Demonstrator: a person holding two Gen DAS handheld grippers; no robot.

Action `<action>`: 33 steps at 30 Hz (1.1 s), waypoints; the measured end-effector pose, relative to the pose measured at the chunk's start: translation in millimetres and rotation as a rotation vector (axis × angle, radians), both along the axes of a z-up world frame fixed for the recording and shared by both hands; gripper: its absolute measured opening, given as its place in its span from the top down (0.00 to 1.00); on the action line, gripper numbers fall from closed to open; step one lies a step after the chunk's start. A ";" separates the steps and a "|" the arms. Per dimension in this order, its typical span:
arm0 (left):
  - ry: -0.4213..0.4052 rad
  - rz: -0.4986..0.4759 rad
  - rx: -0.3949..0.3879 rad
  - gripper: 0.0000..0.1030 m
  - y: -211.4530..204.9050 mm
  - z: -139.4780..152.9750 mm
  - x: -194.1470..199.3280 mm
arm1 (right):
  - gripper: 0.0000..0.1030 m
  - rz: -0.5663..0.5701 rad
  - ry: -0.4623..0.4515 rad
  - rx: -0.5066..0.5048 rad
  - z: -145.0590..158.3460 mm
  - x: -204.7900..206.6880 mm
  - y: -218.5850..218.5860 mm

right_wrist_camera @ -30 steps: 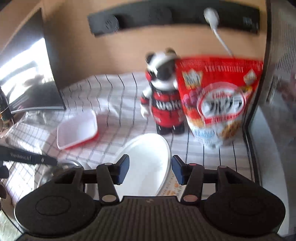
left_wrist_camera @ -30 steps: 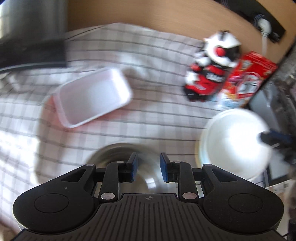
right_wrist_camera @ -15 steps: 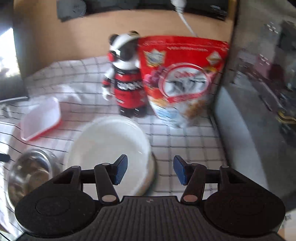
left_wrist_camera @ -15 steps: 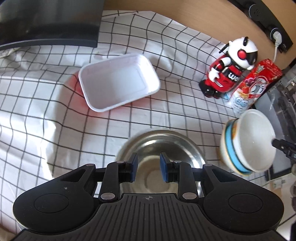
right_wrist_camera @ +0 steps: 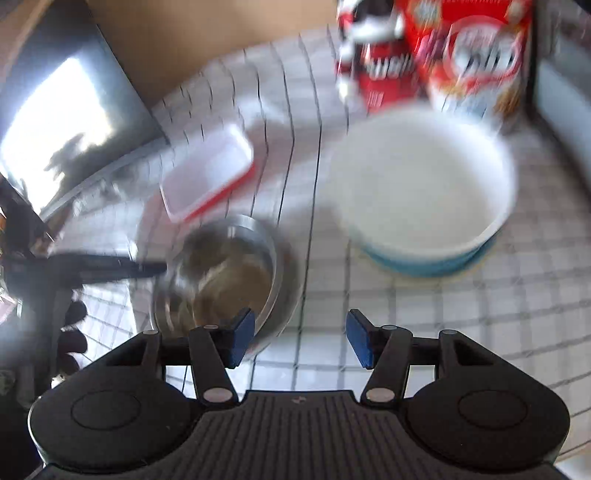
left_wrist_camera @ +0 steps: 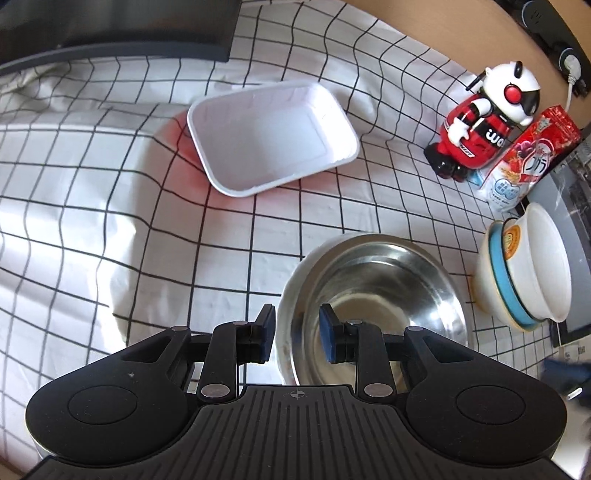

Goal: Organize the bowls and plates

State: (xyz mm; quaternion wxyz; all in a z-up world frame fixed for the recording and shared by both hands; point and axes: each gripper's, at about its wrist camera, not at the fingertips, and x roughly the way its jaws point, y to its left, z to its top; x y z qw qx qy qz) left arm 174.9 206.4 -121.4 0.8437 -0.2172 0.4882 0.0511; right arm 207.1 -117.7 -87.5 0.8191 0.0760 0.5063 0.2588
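Observation:
A steel bowl (left_wrist_camera: 376, 291) sits on the checked cloth. My left gripper (left_wrist_camera: 297, 339) straddles its near left rim, one finger outside and one inside, jaws closed to the rim's width. A white bowl (left_wrist_camera: 543, 258) sits stacked on a blue-rimmed dish (left_wrist_camera: 498, 284) at the right. A white rectangular tray (left_wrist_camera: 273, 136) lies farther back. In the blurred right wrist view, my right gripper (right_wrist_camera: 301, 341) is open and empty, above the cloth between the steel bowl (right_wrist_camera: 225, 273) and the white bowl (right_wrist_camera: 424, 184). The tray (right_wrist_camera: 210, 170) shows behind.
A red and white robot toy (left_wrist_camera: 484, 118) and a red snack bag (left_wrist_camera: 524, 162) stand at the back right. A dark monitor (left_wrist_camera: 110, 26) stands at the back left. A wooden wall with a power strip (left_wrist_camera: 554, 33) runs behind. The cloth (left_wrist_camera: 92, 221) is wrinkled.
My right gripper has let the white bowl down onto the blue-rimmed dish and pulled back, open. My left gripper has shifted left onto the steel bowl's rim.

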 end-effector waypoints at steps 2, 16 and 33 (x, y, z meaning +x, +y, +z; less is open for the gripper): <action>0.005 0.010 -0.028 0.72 3.6 -8.6 0.9 | 0.46 -0.014 0.040 0.004 -13.6 1.6 16.5; 0.045 -0.009 -0.112 0.70 11.1 -37.5 9.9 | 0.46 -0.117 0.140 0.016 -58.9 25.6 65.6; 0.089 -0.072 -0.116 0.68 5.7 -51.9 32.7 | 0.62 -0.049 0.193 -0.007 -75.5 34.6 79.5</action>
